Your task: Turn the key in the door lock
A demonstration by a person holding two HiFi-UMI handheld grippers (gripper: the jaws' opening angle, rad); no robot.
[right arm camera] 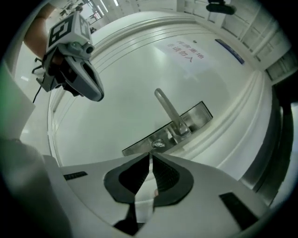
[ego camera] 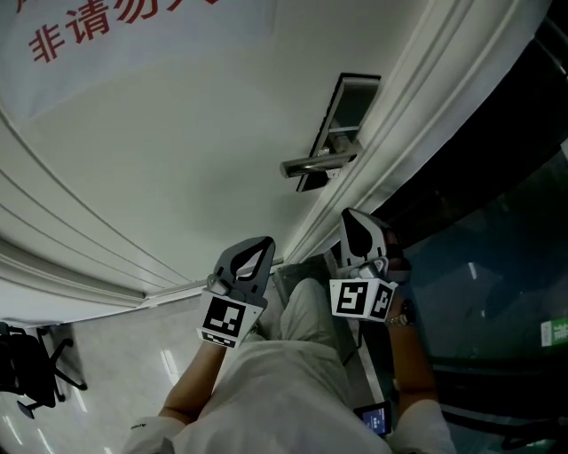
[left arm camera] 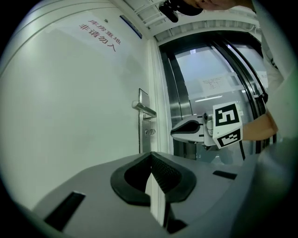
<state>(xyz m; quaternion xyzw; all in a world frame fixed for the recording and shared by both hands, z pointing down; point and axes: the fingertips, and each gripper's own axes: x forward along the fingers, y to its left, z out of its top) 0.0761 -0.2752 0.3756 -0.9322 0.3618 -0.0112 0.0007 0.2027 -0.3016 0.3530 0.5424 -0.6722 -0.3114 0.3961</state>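
Note:
The white door point(ego camera: 177, 160) carries a metal lock plate point(ego camera: 342, 111) with a lever handle point(ego camera: 315, 164). In the right gripper view a small shiny key head point(right arm camera: 158, 143) shows on the plate point(right arm camera: 186, 123) below the handle point(right arm camera: 166, 109). It also shows in the left gripper view as a small key point(left arm camera: 150, 132) under the handle point(left arm camera: 144, 110). My right gripper point(right arm camera: 150, 155) is shut on nothing, a short way back from the key. My left gripper point(left arm camera: 150, 154) is also shut and empty, farther from the door. Both grippers, left point(ego camera: 264, 241) and right point(ego camera: 348, 215), hang below the lock.
The white door frame point(ego camera: 417, 97) runs beside the lock, with dark glass panels point(ego camera: 497, 266) to its right. Red print point(ego camera: 98, 27) is on the door's upper part. A black office chair point(ego camera: 31, 368) stands on the pale floor at the left.

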